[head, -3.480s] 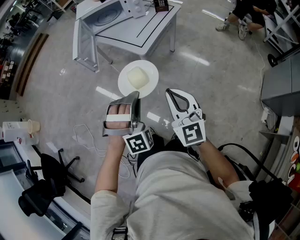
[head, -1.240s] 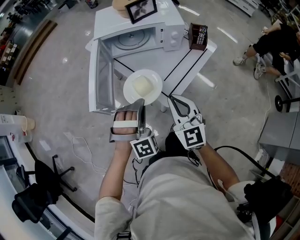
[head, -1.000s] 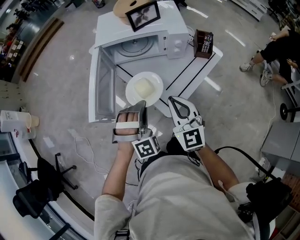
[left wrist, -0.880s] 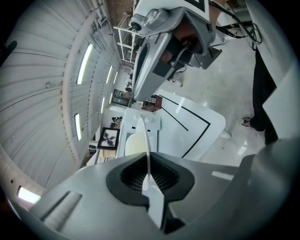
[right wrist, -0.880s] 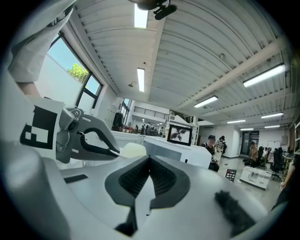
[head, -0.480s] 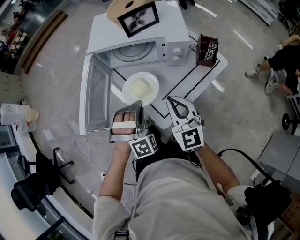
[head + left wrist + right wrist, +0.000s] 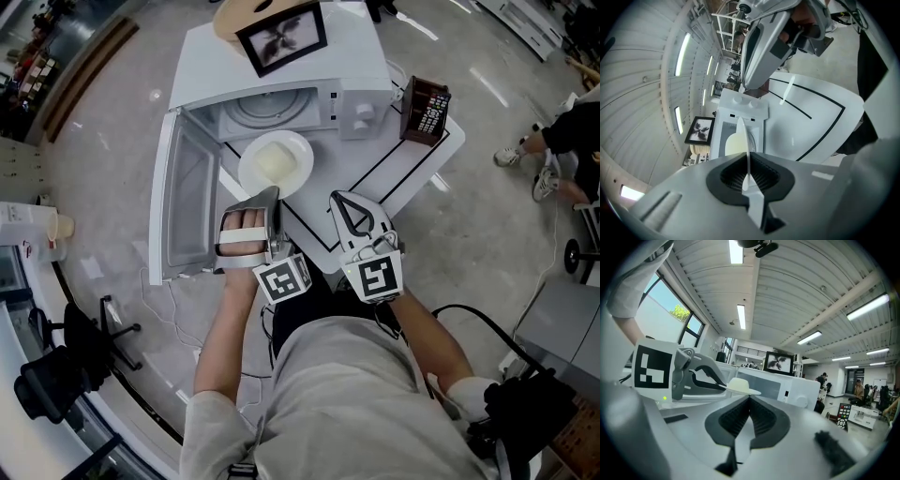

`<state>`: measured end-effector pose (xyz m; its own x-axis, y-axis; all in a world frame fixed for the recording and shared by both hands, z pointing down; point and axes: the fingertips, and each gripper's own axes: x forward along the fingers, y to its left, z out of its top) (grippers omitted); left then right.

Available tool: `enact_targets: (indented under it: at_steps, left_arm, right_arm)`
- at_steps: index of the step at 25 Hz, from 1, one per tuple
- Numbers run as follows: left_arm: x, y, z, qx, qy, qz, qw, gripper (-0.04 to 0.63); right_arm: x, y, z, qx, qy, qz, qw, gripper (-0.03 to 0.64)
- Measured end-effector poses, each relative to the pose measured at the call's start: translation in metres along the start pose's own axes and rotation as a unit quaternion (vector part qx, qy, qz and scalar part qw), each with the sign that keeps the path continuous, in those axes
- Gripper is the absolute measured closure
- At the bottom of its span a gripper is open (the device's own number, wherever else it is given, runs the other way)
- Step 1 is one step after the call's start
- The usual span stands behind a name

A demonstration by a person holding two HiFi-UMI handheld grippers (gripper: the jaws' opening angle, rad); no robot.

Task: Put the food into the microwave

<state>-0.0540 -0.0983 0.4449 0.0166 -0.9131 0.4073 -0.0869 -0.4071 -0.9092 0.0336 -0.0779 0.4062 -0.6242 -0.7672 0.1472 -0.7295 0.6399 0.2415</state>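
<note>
In front of the open microwave (image 7: 281,80), the head view shows the plate (image 7: 302,148) of pale food (image 7: 270,161) nearer the cavity than half a second ago; the left gripper (image 7: 275,195) reaches forward, the right gripper (image 7: 349,202) just beside it. The left gripper view shows its jaws clamped on the plate's near rim, far edge toward the cavity; the right gripper view shows jaws together on nothing, the plate lying level.

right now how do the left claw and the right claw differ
The left claw is shut on the rim of the round white plate of pale food; the right claw is shut on nothing. The left claw lies rolled on its side; the right claw sits upright. Both are grey and point toward the open white microwave.
</note>
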Motion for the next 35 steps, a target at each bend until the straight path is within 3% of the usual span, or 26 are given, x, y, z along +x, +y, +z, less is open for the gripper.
enact_targets:
  at_steps: [8,18,35]
  left_arm:
    - [0.037,-0.004,-0.012,0.016,0.005,0.002,0.9999,0.571]
    - [0.07,0.006,-0.022,-0.009,0.006,0.004,0.9999,0.571]
    - [0.115,0.01,-0.027,-0.008,-0.007,-0.013,0.9999,0.568]
  right_arm:
    - [0.027,-0.008,-0.01,0.001,0.001,-0.007,1.0,0.606]
    - [0.05,-0.013,-0.016,0.006,0.017,-0.006,1.0,0.606]
    - [0.08,-0.021,-0.025,0.02,0.03,-0.022,0.999,0.606]
